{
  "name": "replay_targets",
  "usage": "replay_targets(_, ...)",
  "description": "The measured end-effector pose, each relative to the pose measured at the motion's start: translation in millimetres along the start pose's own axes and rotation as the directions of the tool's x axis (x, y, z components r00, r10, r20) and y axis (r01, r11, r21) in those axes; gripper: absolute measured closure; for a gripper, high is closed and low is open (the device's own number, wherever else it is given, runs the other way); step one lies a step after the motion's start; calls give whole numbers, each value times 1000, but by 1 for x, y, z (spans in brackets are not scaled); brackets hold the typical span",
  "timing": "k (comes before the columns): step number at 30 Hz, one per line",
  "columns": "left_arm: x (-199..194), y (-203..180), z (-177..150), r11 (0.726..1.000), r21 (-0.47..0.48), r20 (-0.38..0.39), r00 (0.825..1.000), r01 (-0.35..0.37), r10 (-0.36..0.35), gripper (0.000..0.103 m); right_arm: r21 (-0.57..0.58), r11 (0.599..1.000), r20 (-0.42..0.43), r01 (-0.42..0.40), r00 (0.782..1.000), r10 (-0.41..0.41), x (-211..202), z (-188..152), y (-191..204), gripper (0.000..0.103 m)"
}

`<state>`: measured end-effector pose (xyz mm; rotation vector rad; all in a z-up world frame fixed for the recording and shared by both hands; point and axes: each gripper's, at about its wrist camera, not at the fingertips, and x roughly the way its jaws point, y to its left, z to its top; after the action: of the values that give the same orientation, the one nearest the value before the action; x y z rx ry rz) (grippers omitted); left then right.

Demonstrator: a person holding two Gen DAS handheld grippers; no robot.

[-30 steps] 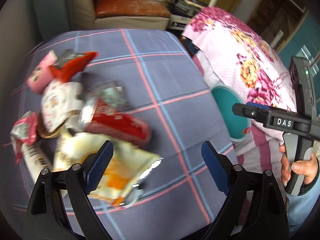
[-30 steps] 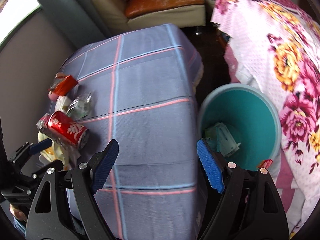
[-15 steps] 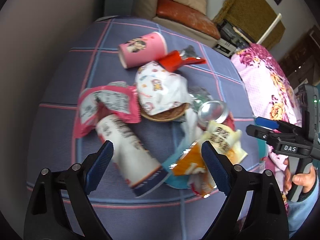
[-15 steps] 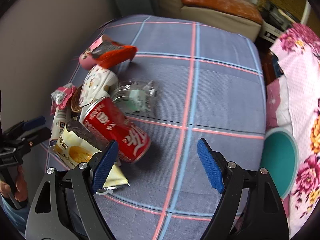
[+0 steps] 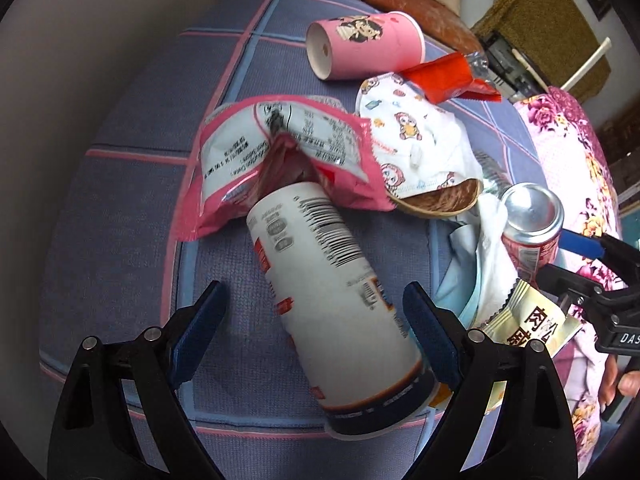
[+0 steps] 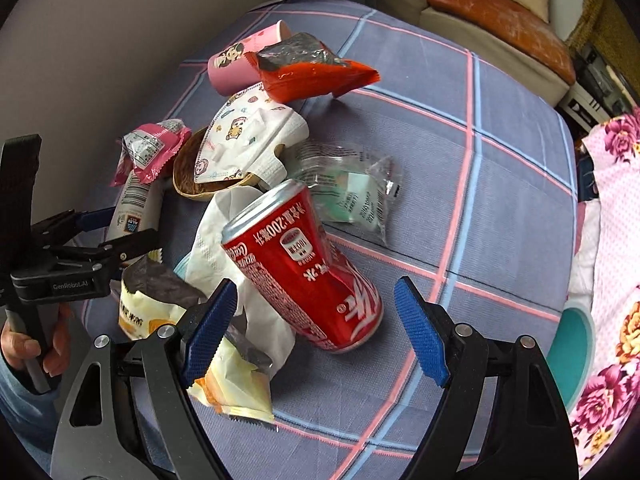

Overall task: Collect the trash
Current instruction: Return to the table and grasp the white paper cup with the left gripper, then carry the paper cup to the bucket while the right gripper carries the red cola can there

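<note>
Both my hand-held grippers tipped steeply down over the trash pile — jaws apart, nothing gripped.

My left hand-held gripper (image 5: 314, 314) straddles the white paper cup (image 5: 332, 300) lying on the table (image 5: 132, 184); my right hand-held gripper (image 6: 316, 320) brackets the red can (image 6: 304, 268) — teal bin (image 6: 572, 356) at the right edge.

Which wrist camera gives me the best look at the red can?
The right wrist view: the red can lies whole on its side between that gripper's open fingers. The left wrist view shows only its silver end and some red wall behind the tissue.
</note>
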<state>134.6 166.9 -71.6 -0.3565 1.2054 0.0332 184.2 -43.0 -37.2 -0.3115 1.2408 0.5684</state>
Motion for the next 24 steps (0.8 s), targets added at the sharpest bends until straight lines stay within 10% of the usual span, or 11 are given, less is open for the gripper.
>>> replay_targets(8, 0, -1, -9, 1000, 31, 14, 1000, -2, 2, 16, -47, 999, 36, 3, 999, -1, 3, -1, 9, 49)
replay_targets(11, 0, -9, -13, 999, 45, 21, 1000, 1, -2, 45, -11, 1000, 54, -23, 998, 24, -7, -7, 1, 58)
replay_targets(24, -39, -32, -23, 995, 102, 120, 993, -21, 9, 52, 177, 981, 164, -78, 985, 49, -52, -44, -59, 58)
